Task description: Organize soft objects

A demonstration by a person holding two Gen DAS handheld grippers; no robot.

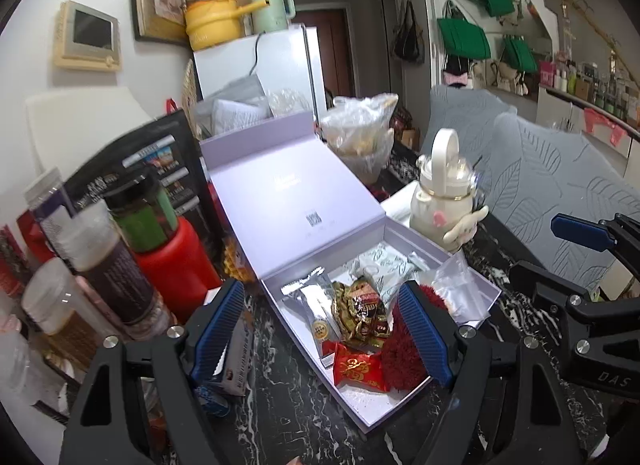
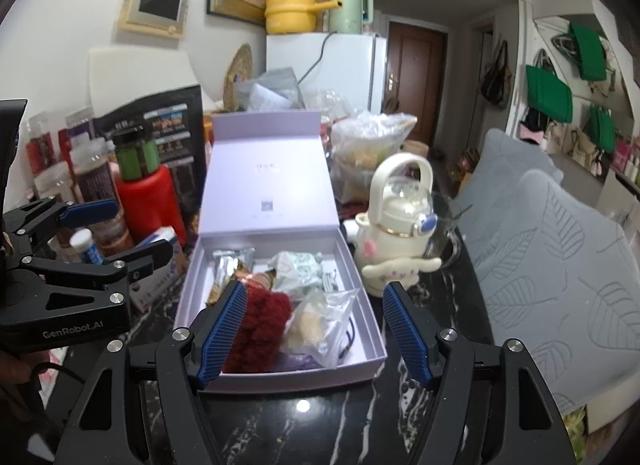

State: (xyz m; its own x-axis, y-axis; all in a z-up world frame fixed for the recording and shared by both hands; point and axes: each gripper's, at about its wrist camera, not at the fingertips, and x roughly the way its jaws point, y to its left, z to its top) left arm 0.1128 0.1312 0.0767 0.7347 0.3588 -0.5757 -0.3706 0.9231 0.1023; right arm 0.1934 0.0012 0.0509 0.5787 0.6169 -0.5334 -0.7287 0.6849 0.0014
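A lavender box (image 1: 404, 393) (image 2: 356, 369) lies open on the black marble counter, its lid standing up behind it. Inside are a dark red fluffy piece (image 1: 400, 357) (image 2: 260, 325), silver packets (image 1: 308, 305), gold-wrapped sweets (image 1: 356, 313), a red packet (image 1: 358, 371), a mint-patterned pouch (image 2: 298, 267) and a clear zip bag with a beige fluffy thing (image 2: 320, 325). My left gripper (image 1: 322, 331) (image 2: 132, 231) hovers open above the box's near-left part with nothing between its pads. My right gripper (image 2: 316, 333) (image 1: 560, 253) hovers open above the box's near end, also holding nothing.
Left of the box stand a red bottle (image 2: 150, 201), jars, a black carton (image 2: 168, 133) and a small medicine box (image 1: 236, 361). To its right is a cream bottle with a plush figure (image 2: 396, 233). Grey leaf-patterned chair backs (image 2: 560, 265) border the counter's right side. A plastic food bag (image 2: 368, 145) sits behind.
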